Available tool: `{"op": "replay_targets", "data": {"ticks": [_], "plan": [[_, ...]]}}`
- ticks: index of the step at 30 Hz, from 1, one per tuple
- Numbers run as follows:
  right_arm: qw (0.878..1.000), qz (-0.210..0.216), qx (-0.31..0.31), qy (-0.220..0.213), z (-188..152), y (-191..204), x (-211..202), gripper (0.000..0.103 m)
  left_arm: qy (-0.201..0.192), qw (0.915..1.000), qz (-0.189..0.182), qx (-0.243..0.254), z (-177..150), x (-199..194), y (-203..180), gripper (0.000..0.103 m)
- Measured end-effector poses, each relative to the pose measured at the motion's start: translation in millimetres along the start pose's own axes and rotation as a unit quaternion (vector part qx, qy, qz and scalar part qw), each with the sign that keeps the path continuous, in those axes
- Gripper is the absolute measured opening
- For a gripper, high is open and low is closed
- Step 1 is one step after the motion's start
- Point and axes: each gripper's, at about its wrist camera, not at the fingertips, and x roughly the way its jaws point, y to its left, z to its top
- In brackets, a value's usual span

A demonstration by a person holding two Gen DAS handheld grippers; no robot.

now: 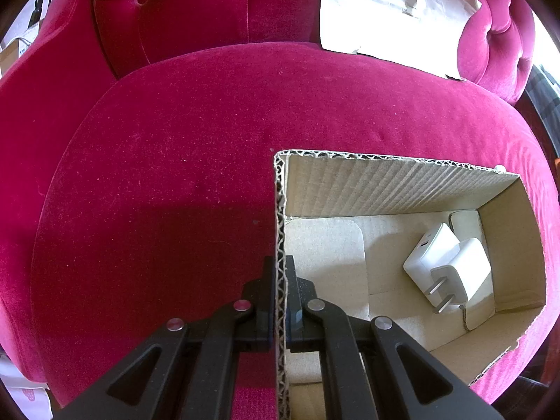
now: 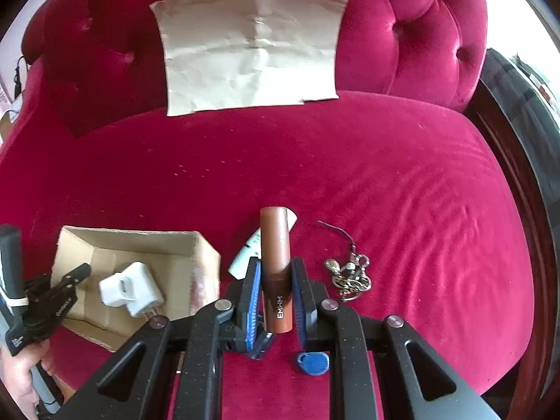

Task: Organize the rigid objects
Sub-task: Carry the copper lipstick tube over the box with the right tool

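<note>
While the left gripper (image 1: 280,301) pinches the box (image 1: 280,231) wall, the right gripper (image 2: 276,290) clamps a brown tube (image 2: 275,259).

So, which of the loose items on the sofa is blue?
The key fob, lying beside the right hand-held gripper. The tube it grips is brown, the bottle white, the keys metallic.

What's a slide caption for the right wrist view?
Right gripper clamps a brown cylindrical tube above the red velvet seat, beside an open cardboard box holding white chargers.
</note>
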Motion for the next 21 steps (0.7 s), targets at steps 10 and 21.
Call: {"op": "replay_targets", "data": {"ticks": [10,21], "plan": [[0.999,0.028,-0.032,-0.007,-0.3,37.0,-1.8,0.017,0.001,1.0,0.001,0.001,0.0,-0.9,-1.5,0.003],[0.997,0.048,-0.06,-0.007,-7.2,70.0,1.1,0.017,0.001,1.0,-0.004,0.0,0.6,-0.5,1.9,0.003]]}}
